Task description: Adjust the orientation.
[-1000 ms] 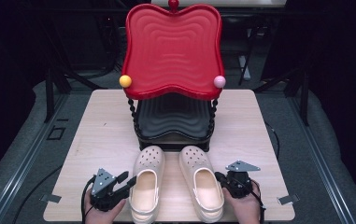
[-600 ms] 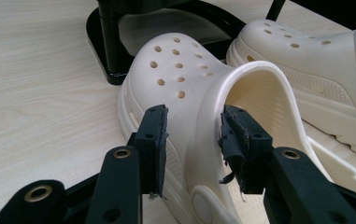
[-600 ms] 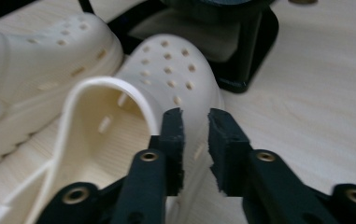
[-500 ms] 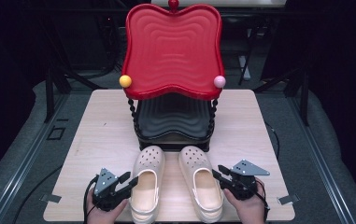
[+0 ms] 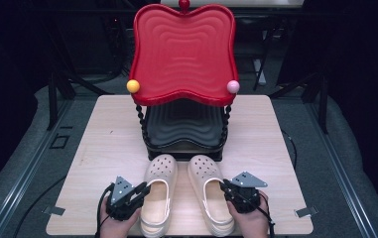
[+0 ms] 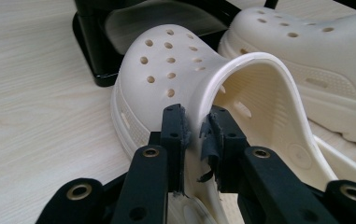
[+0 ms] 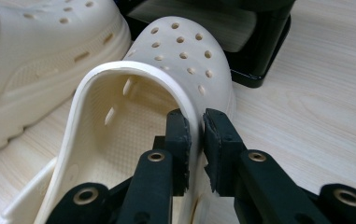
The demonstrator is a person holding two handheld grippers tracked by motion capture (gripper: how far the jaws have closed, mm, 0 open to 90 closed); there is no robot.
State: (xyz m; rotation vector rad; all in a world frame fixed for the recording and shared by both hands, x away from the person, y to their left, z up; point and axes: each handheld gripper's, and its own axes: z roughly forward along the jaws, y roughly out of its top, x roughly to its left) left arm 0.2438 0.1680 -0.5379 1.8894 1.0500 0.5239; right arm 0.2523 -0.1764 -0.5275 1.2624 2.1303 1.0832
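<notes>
Fronting both clogs (toes touching): black rack.

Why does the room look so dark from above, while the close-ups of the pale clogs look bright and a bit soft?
High view: light falls on the table and red tray, which shows a soft sheen; the surroundings stay nearly black. Left gripper view: the left clog is evenly lit, and the near black jaws look slightly soft. Right gripper view: the right clog is evenly lit too, with faint shadow inside it.
</notes>
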